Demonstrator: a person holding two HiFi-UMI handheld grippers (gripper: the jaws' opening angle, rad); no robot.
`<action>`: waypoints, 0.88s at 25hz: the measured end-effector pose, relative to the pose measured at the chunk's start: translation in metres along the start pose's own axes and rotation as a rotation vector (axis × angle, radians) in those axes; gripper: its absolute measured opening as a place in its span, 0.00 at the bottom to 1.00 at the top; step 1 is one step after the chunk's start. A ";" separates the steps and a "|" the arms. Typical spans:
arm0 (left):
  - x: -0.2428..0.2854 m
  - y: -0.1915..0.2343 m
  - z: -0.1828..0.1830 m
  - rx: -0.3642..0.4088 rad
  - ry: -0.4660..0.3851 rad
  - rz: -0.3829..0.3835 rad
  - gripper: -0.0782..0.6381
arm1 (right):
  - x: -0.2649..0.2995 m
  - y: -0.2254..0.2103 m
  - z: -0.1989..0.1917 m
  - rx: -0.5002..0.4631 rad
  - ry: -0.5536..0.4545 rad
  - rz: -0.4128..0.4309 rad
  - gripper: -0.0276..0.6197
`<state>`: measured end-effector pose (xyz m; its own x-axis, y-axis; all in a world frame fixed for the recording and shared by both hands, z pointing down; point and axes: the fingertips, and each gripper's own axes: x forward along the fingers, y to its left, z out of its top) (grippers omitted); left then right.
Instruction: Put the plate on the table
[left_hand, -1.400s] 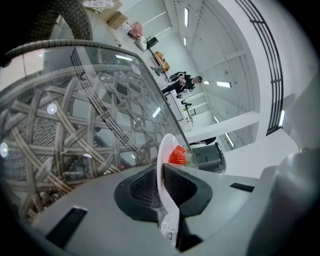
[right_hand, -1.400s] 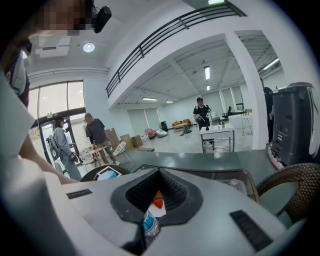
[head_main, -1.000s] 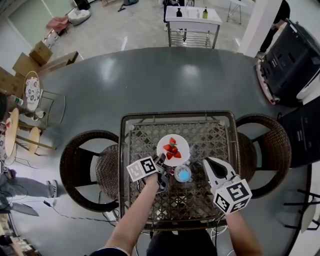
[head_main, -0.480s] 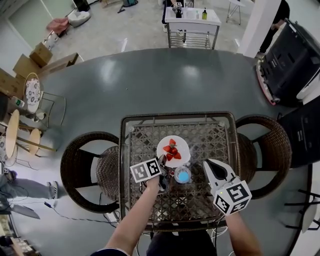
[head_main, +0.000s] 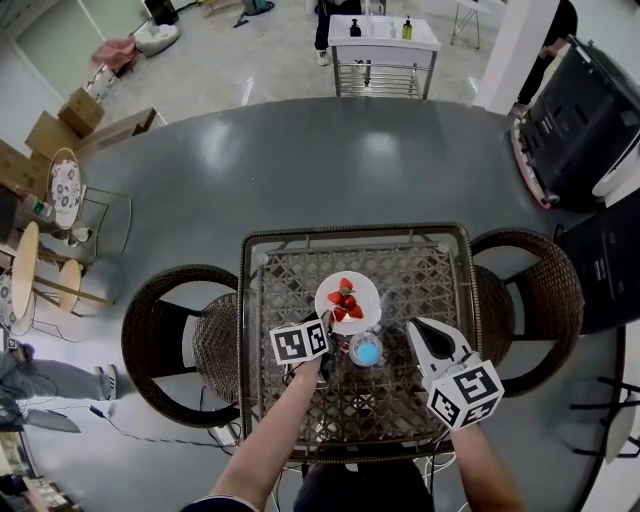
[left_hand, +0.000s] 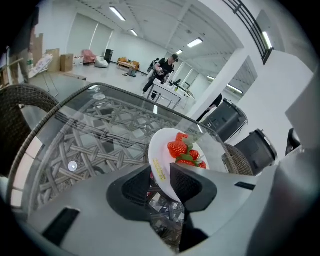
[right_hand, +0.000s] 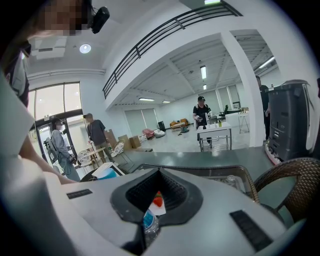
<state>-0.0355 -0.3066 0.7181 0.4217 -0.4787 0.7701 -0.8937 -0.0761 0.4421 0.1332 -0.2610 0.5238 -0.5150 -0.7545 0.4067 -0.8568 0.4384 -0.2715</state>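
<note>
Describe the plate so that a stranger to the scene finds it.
Find the glass table between two wicker chairs. Near its middle is the plate, its rim in the left gripper. It is white and carries red strawberries, unlike the blue-capped bottle beside it.

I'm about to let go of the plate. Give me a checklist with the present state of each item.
1. Left gripper fingers clamped on the plate rim: ok.
2. Plate lying flat on the glass table: cannot tell; it looks tilted in the left gripper view.
3. Strawberries all on the plate: ok.
4. Bottle clear of the plate's near edge: cannot tell; they sit very close.
5. Right gripper fingers together, holding nothing, off to the side: ok.
</note>
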 end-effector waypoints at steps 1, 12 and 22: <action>0.000 0.000 0.000 0.009 0.001 0.003 0.26 | 0.000 0.000 0.000 0.000 -0.001 0.000 0.05; -0.007 0.001 -0.001 0.042 0.016 0.007 0.26 | -0.002 0.004 0.002 -0.001 -0.007 0.001 0.05; -0.063 -0.021 0.036 0.227 -0.137 -0.034 0.26 | -0.006 0.014 0.024 -0.013 -0.058 -0.003 0.05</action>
<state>-0.0485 -0.3069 0.6436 0.4412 -0.5854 0.6802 -0.8974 -0.2808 0.3405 0.1243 -0.2622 0.4966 -0.5106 -0.7824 0.3565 -0.8586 0.4422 -0.2592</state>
